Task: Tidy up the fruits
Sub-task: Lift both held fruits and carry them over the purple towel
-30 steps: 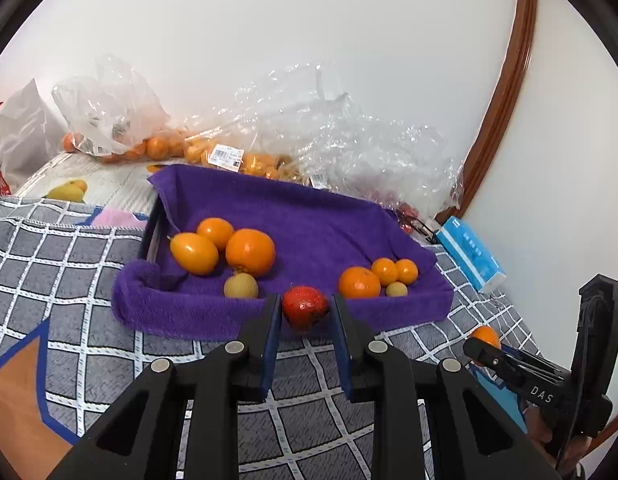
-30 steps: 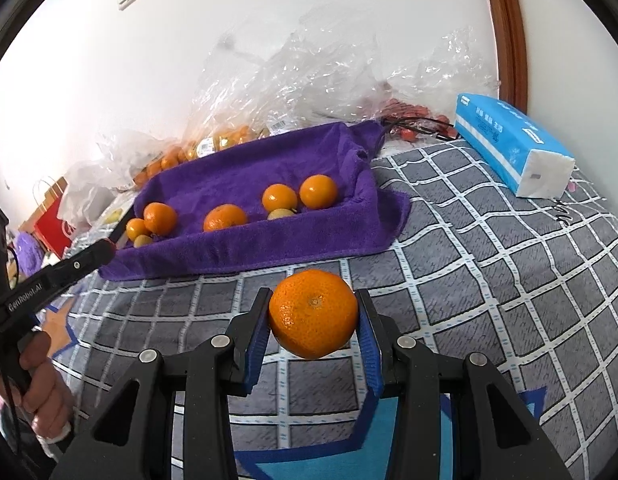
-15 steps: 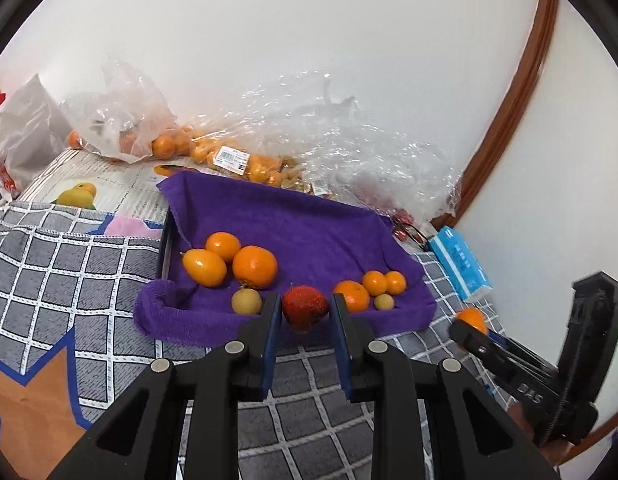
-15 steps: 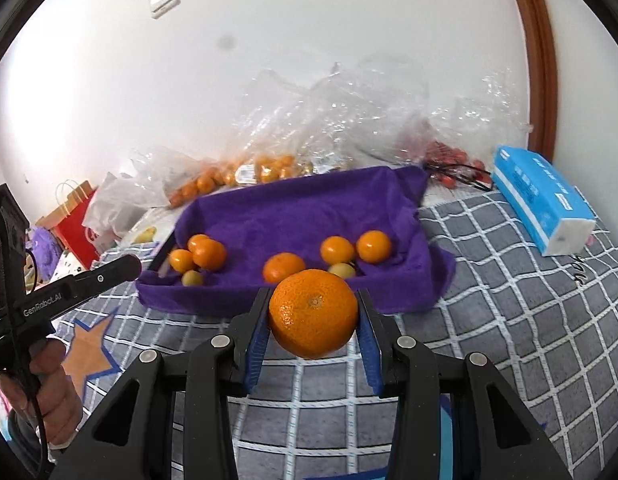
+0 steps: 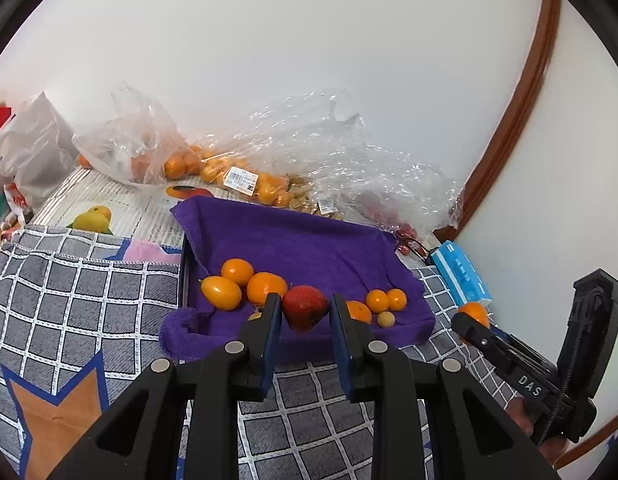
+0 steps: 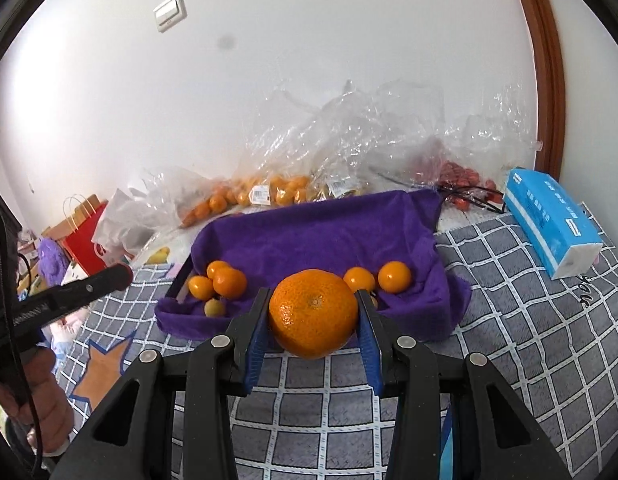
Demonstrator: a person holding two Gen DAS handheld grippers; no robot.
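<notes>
My left gripper (image 5: 305,316) is shut on a small red fruit (image 5: 304,306), held in the air before the purple towel-lined tray (image 5: 301,240). In the right wrist view my right gripper (image 6: 313,316) is shut on a large orange (image 6: 313,313), also lifted in front of the tray (image 6: 321,228). On the towel, oranges (image 5: 266,288) and a yellow-orange oval fruit (image 5: 221,292) sit at the left. Small oranges (image 5: 377,300) and a pale round fruit (image 5: 386,319) sit at the right. The right gripper (image 5: 475,322) with its orange shows at the right of the left wrist view.
Clear plastic bags of oranges (image 5: 213,168) and small red fruit (image 6: 457,176) lie behind the tray by the wall. A blue tissue pack (image 6: 549,220) rests at the right on the grey checked cloth (image 5: 89,292). Paper bags (image 6: 81,224) stand far left.
Both grippers have risen with their fruit still gripped; the tray now looks lower and farther in both views. The fruit on the towel has not moved.
</notes>
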